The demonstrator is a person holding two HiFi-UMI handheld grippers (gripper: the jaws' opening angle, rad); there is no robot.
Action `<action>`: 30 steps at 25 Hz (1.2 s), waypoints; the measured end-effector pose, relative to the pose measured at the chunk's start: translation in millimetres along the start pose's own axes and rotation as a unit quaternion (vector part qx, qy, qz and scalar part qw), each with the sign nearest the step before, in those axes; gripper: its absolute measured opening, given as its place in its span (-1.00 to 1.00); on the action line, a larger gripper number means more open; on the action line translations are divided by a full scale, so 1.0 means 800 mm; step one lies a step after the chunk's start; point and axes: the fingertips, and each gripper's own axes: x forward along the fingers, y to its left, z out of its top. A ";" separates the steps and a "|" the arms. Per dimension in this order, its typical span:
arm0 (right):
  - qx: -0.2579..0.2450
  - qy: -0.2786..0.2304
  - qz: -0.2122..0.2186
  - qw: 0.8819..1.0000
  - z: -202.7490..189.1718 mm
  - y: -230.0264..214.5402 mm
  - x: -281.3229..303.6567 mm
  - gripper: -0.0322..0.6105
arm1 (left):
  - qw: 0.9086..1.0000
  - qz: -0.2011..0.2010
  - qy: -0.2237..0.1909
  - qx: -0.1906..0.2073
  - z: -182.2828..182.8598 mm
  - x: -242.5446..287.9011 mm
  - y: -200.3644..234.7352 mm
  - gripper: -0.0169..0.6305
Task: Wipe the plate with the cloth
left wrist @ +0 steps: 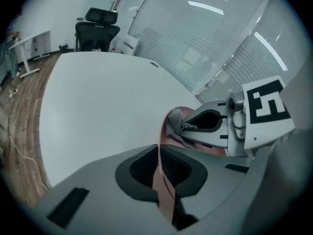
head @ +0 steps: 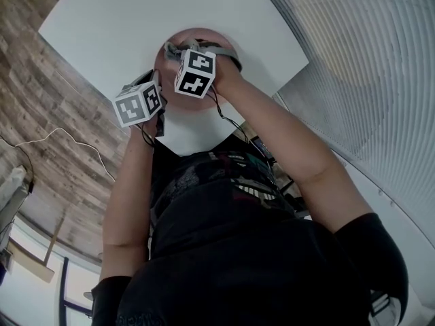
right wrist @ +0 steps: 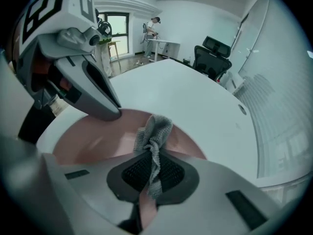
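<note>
Right gripper view: office chair (right wrist: pixel 213 58) beyond table's (right wrist: pixel 195 97) far edge; left gripper (left wrist: pixel 157 148), clamped on the plate's (right wrist: pixel 93 138) rim, overlaps it; right gripper (right wrist: pixel 154 153) pinches the cloth (right wrist: pixel 155 129), bunched upright.

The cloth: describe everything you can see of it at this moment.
The cloth is grey, with a coarse knitted weave, crumpled into a bunch. The right tool is shut on it, a strip running between its jaws and the wad sticking out past the tips, over the pink plate. Whether it touches the plate is unclear.
</note>
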 end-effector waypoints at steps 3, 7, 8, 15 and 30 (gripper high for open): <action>-0.014 -0.013 0.027 0.999 0.014 0.038 -0.001 -0.79 | 1.000 0.003 -0.005 -0.012 0.001 0.000 0.002 -0.86; -0.027 -0.024 0.065 0.997 0.011 0.091 -0.006 -0.79 | 1.000 0.005 -0.007 -0.026 -0.002 0.002 0.005 -0.86; -0.029 -0.025 0.074 0.997 0.007 0.102 -0.009 -0.79 | 1.000 0.006 -0.009 -0.026 -0.002 0.003 0.006 -0.86; -0.037 -0.006 0.133 0.990 -0.050 0.158 -0.035 -0.79 | 1.000 0.010 -0.013 -0.024 -0.002 0.001 0.010 -0.86; 0.016 0.077 0.055 0.995 -0.157 0.044 -0.046 -0.79 | 0.999 -0.008 -0.006 -0.037 -0.007 0.003 0.013 -0.85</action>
